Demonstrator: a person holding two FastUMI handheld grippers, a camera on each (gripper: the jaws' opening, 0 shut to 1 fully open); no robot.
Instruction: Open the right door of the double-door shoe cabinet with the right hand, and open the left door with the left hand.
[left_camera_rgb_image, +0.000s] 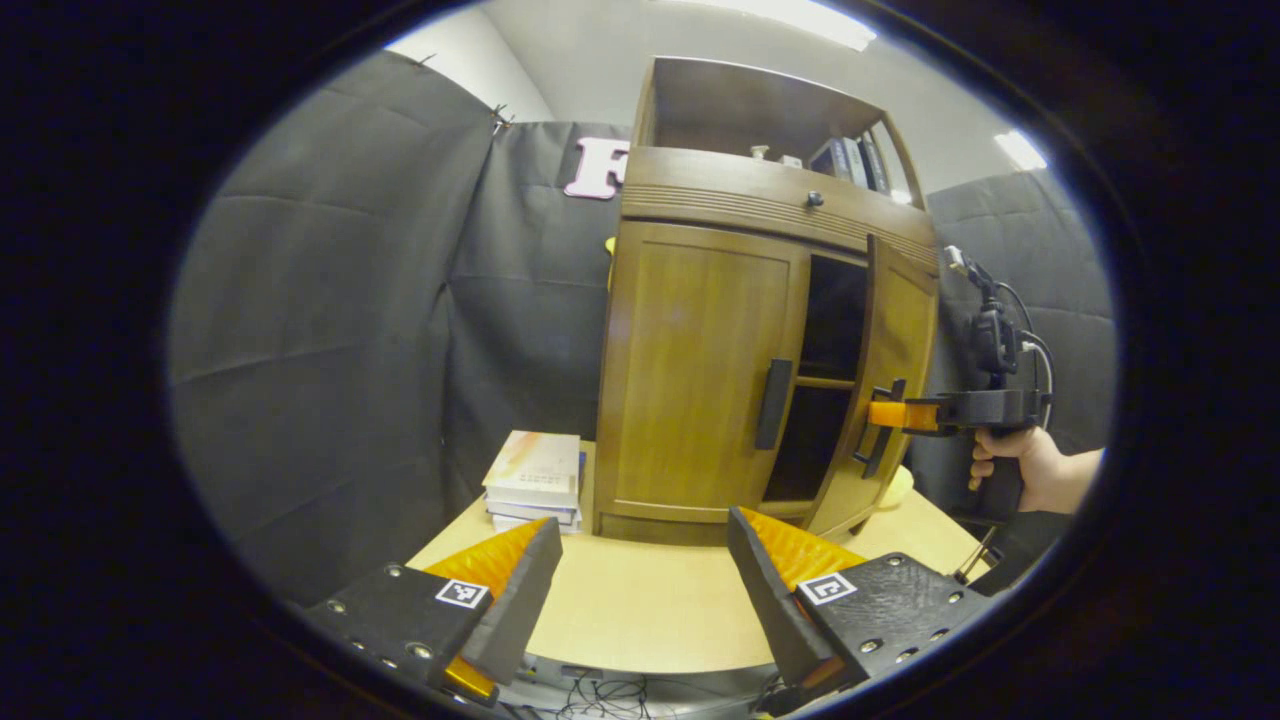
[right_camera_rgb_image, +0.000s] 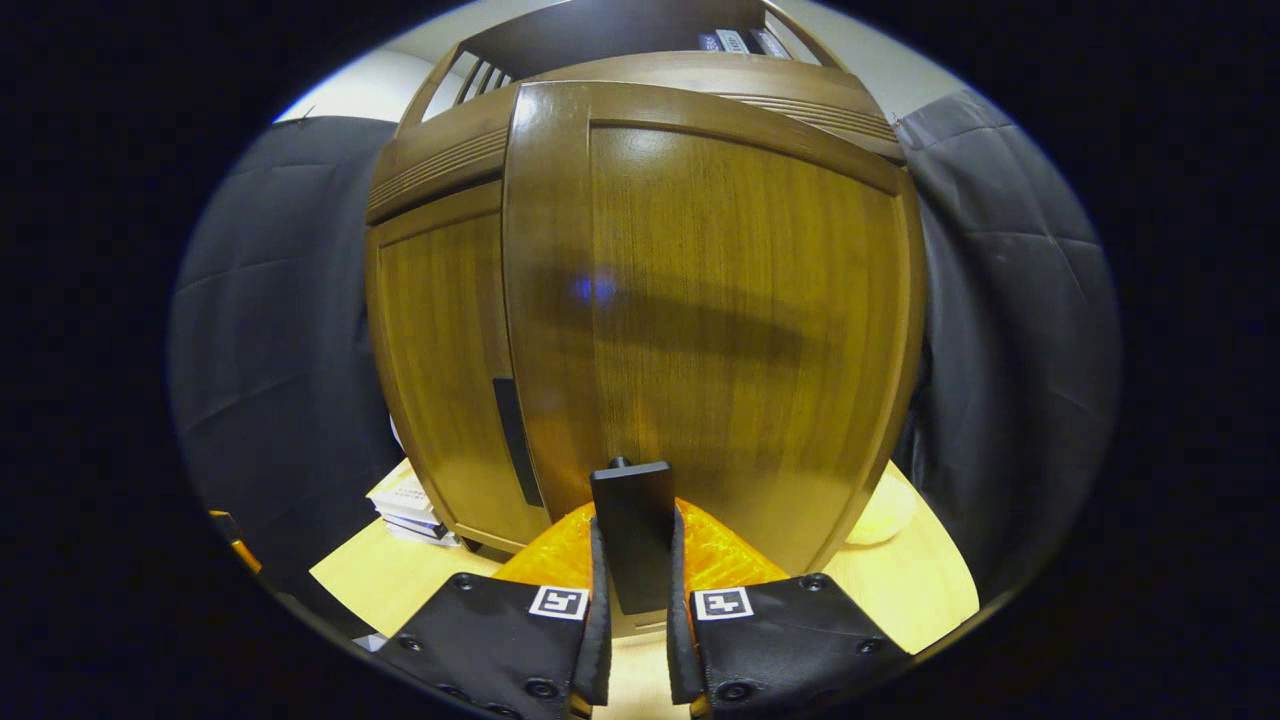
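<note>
A brown wooden shoe cabinet (left_camera_rgb_image: 700, 330) stands on a light table (left_camera_rgb_image: 640, 610). Its right door (left_camera_rgb_image: 895, 380) is swung partly out, showing dark shelves inside. In the right gripper view that door (right_camera_rgb_image: 720, 320) looms close, and my right gripper (right_camera_rgb_image: 634, 545) is shut on its dark bar handle (right_camera_rgb_image: 632, 530). In the left gripper view the right gripper (left_camera_rgb_image: 885, 413), held by a hand (left_camera_rgb_image: 1035, 470), clamps that handle (left_camera_rgb_image: 878, 430). The left door (left_camera_rgb_image: 695, 370) is closed, with its dark handle (left_camera_rgb_image: 772, 403) free. My left gripper (left_camera_rgb_image: 640, 545) is open, well short of the cabinet.
A stack of books (left_camera_rgb_image: 535, 480) lies on the table left of the cabinet. A pale yellow object (right_camera_rgb_image: 878, 515) sits behind the open door at the right. Black cloth walls surround the table. More books (left_camera_rgb_image: 850, 158) stand on the cabinet's top shelf.
</note>
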